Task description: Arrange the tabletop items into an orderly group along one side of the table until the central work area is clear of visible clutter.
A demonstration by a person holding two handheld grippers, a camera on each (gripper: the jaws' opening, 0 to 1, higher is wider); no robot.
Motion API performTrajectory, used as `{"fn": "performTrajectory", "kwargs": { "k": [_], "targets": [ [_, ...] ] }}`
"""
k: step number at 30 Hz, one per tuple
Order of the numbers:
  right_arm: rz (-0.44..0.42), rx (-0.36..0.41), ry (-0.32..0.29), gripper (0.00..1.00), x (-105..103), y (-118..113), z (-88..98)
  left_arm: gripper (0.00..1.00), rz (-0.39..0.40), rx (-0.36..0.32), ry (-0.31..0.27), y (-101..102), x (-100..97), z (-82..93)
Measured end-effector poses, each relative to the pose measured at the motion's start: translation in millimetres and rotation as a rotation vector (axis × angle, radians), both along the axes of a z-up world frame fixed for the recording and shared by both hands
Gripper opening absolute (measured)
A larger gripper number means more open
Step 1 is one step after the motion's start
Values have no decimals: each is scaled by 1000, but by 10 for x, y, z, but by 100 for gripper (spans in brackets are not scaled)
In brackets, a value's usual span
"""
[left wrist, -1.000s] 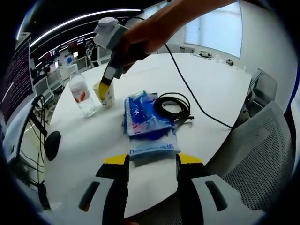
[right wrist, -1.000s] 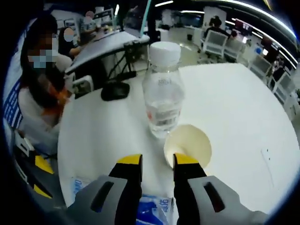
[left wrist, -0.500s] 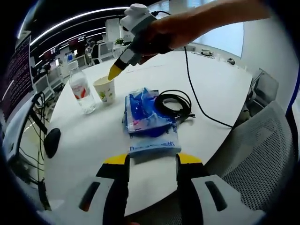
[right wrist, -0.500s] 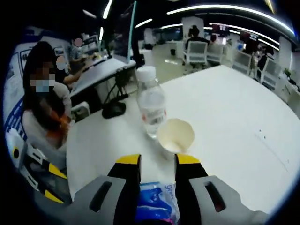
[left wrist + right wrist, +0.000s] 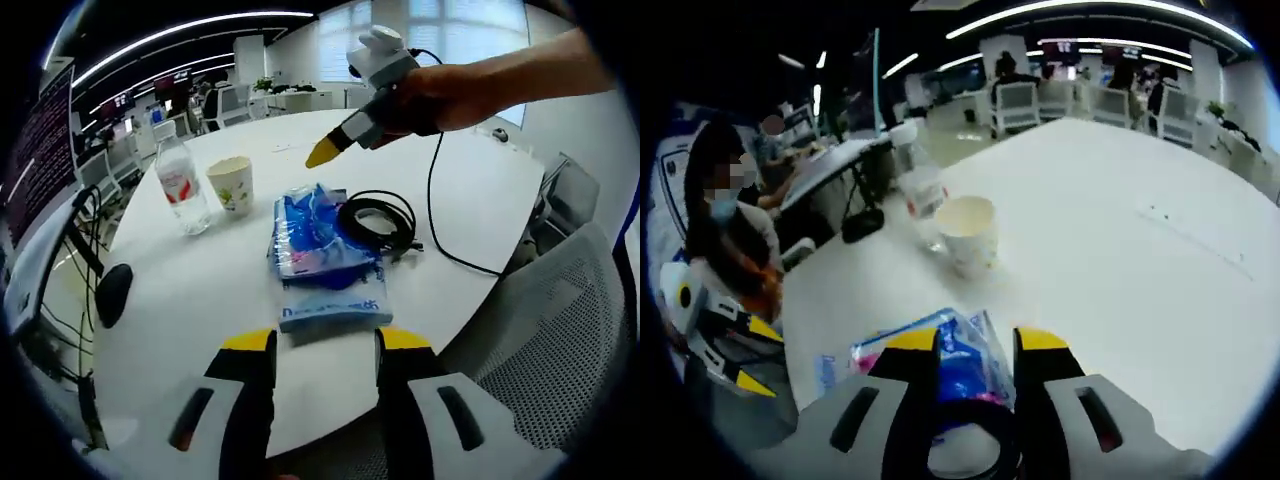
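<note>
Between placements, judging by the layout. Left gripper (image 5: 314, 345) spread, empty, near table edge. Blue packets (image 5: 322, 250) just beyond, beside coiled cable (image 5: 375, 220). Right gripper (image 5: 976, 345) spread above both. Farther: cup (image 5: 230, 184) beside bottle (image 5: 182, 185). Next: grasp packets or cable.

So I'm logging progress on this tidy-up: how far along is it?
Done: the water bottle and paper cup stand together near one table edge. In hand: nothing; the right gripper hovers empty above the blue packets, and the left gripper waits open at the near edge. Left: the packets and coiled black cable sit mid-table.
</note>
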State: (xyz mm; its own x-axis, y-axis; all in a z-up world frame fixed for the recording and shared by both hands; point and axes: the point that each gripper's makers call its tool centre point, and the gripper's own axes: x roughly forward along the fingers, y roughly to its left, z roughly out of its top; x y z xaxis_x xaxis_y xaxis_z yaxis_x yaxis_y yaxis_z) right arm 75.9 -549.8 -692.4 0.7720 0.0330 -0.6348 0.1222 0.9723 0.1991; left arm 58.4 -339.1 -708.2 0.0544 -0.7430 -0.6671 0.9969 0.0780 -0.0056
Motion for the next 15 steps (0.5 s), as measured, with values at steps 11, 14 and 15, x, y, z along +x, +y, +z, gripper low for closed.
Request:
{"fn": "performTrajectory", "kwargs": {
  "k": [11,14,15],
  "targets": [
    [-49,35,32,28,-427,5,-213,38,3,14,10,4,-7,-24],
    [-55,43,44,28,-516,10,-294,38,7,18,10,11,1,-32],
    [-58,47,52,28,-556,28,-323,38,9,19,11,15,3,-32]
  ]
}}
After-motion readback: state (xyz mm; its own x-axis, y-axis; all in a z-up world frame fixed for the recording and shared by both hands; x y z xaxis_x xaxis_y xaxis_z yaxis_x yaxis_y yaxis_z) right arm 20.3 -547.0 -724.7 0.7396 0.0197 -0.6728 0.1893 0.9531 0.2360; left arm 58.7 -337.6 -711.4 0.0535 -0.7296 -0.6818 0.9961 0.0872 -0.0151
